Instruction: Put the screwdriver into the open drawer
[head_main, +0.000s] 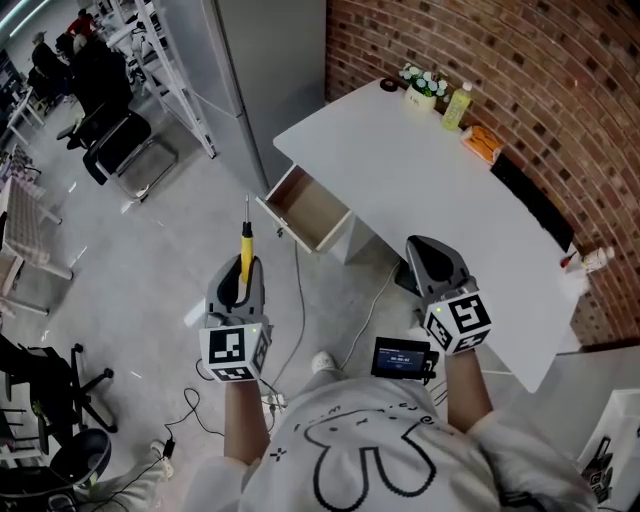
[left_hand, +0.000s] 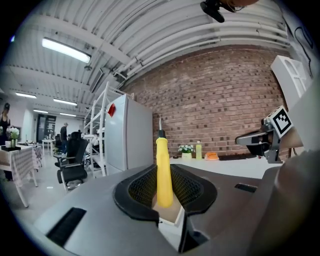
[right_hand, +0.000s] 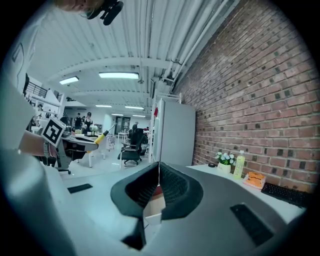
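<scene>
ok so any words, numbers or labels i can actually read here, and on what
Nothing reads clearly.
Small black device screen: light digits, too small to read.
Yellow-green plastic bottle and orange packet on the white table: labels too small.
Red sticker on the grey cabinet: blurred.
Black-and-white marker cubes, left and right: square patterns, no letters.

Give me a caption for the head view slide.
Left hand-held gripper holds a yellow screwdriver short of the open drawer.
</scene>
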